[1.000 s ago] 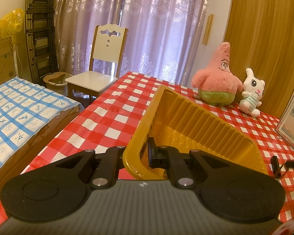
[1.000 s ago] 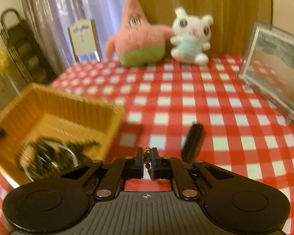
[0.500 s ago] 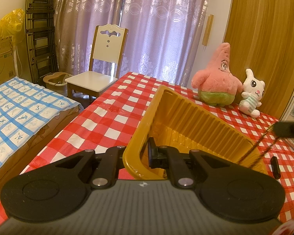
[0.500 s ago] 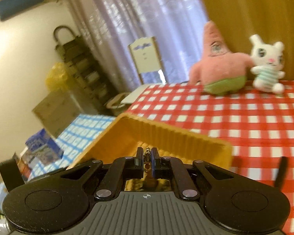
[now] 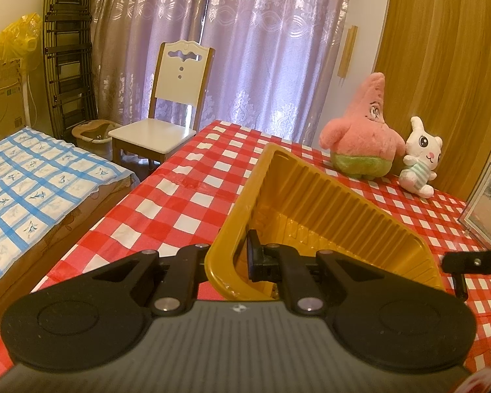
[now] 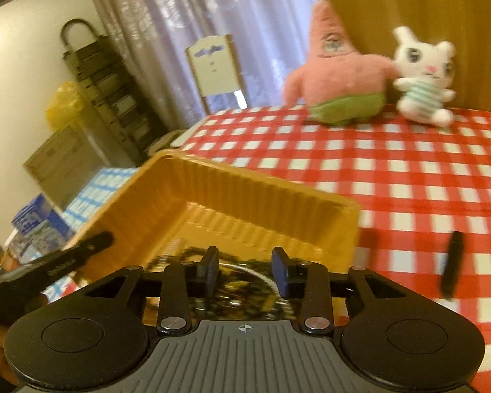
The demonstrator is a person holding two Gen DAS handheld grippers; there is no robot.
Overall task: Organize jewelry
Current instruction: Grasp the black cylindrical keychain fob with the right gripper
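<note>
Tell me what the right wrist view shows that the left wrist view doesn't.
Right wrist only: the right gripper, jaws just opened with nothing between them, over dark jewelry lying in the basket.

Left wrist only: the left gripper shut on the basket's near rim, the bed, a picture frame; the basket's contents are hidden.

Both: the basket, checked tablecloth, pink plush, white bunny, chair.

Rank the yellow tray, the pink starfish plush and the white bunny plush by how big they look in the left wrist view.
1. Yellow tray, though it is nearest the camera.
2. Pink starfish plush.
3. White bunny plush.
</note>
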